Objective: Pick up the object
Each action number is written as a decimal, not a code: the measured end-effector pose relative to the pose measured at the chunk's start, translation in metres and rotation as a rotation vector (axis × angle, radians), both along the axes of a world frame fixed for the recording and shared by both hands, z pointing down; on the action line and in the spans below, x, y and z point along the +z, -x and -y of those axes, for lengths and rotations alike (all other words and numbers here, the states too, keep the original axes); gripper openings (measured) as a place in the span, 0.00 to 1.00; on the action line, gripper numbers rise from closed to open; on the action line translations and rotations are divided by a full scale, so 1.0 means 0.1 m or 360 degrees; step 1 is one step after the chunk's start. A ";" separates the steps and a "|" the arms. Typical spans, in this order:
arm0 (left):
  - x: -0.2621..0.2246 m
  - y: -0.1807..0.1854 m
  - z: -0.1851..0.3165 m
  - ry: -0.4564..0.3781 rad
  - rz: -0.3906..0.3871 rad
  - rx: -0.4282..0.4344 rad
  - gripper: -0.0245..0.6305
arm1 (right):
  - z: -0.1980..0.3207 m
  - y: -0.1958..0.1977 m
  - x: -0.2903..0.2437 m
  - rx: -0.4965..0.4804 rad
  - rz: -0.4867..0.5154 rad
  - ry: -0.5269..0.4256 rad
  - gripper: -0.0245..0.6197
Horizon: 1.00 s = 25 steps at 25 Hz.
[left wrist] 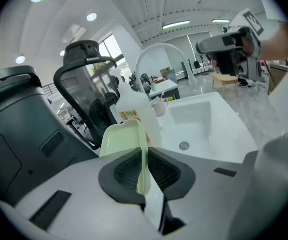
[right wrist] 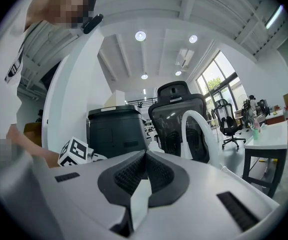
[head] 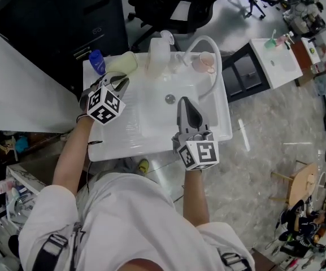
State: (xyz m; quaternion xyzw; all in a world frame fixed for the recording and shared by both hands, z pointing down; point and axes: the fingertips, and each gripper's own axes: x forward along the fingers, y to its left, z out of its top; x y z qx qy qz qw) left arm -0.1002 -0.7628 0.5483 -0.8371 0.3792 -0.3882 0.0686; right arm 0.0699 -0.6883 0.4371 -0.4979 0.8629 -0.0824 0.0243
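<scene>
The left claw (head: 119,83) pinches the wall of a pale green plastic cup (left wrist: 121,139) and holds it above the left rear corner of the white sink (head: 222,130), near a white plastic bottle (head: 158,52). The right claw (head: 186,103) hangs over the basin's right side, its jaws together and empty.

Bright, even indoor light; strong fisheye bending.
Lit from ceiling lamps (right wrist: 140,35) and a tall window (right wrist: 216,79); soft shadows only, mild glare on the white sink (head: 151,129); dark vignetted corners in both gripper views, near body of the left tool (left wrist: 144,154) slightly soft.
</scene>
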 end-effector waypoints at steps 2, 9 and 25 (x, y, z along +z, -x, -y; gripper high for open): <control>-0.22 0.01 -0.13 -0.0054 -0.0049 -0.0032 0.12 | -0.08 -0.01 -0.06 -0.0007 0.0006 -0.0010 0.05; -0.89 0.09 -0.70 -0.0245 -0.0191 -0.0132 0.12 | -0.42 -0.03 -0.21 -0.0044 0.0021 -0.0052 0.05; -1.72 0.26 -1.73 -0.0582 -0.0540 -0.0356 0.12 | -0.92 -0.21 -0.45 -0.0064 0.0003 -0.0136 0.05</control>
